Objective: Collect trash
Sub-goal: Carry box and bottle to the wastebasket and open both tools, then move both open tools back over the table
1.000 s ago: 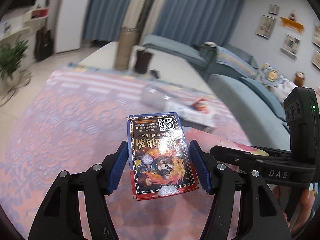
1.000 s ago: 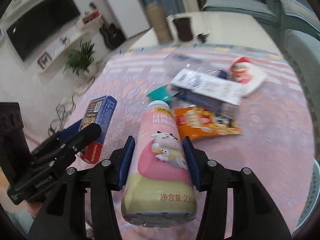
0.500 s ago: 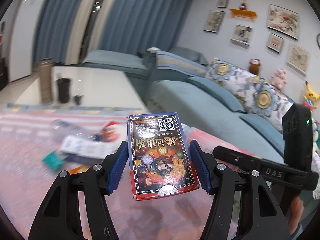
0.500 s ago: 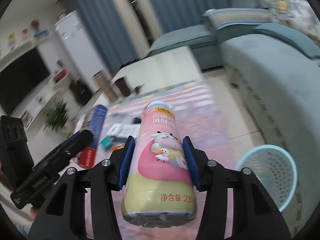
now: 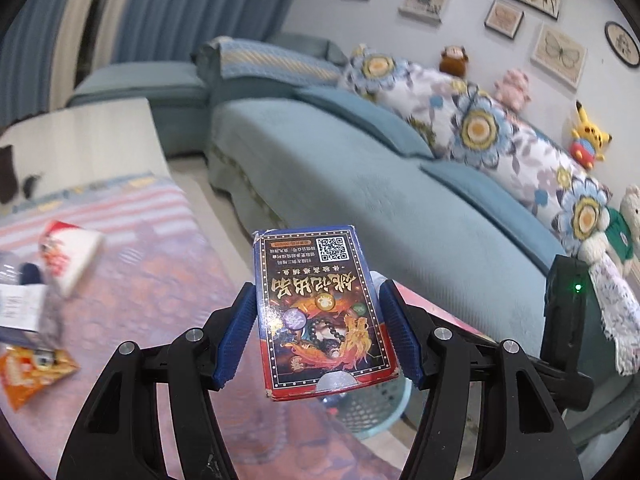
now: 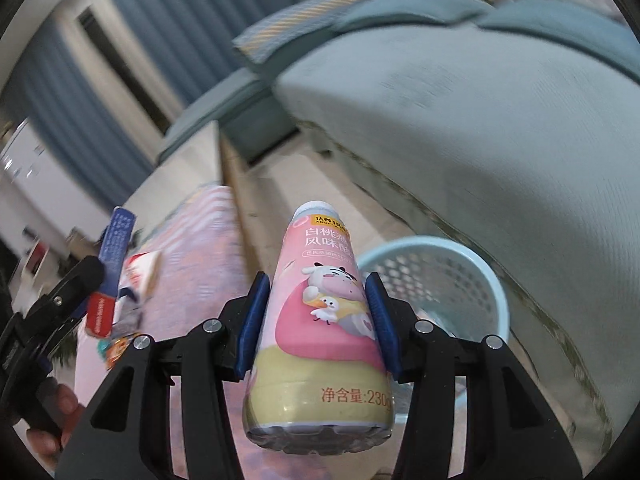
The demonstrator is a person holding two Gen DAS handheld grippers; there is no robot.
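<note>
1. The left gripper has its jaws closed on one card box, the blue pads pressing its two long edges. The box's long axis runs along the fingers, pointing forward and away from the camera; its printed face is toward the lens, with the text upside down and the QR code at the far end.
2. The right gripper has its jaws closed on one pink drink bottle. The bottle's long axis lies along the fingers, base toward the camera, white cap pointing forward.
3. One light blue mesh basket stands on the floor beyond the bottle and slightly to its right, just beside the sofa front. In the left view, part of it shows below the card box.
4. On the patterned rug, to the left, lie one orange snack packet and one white-and-red wrapper. Other pieces lie between them, too blurred to count.
5. One blue-green sofa fills the far side.
</note>
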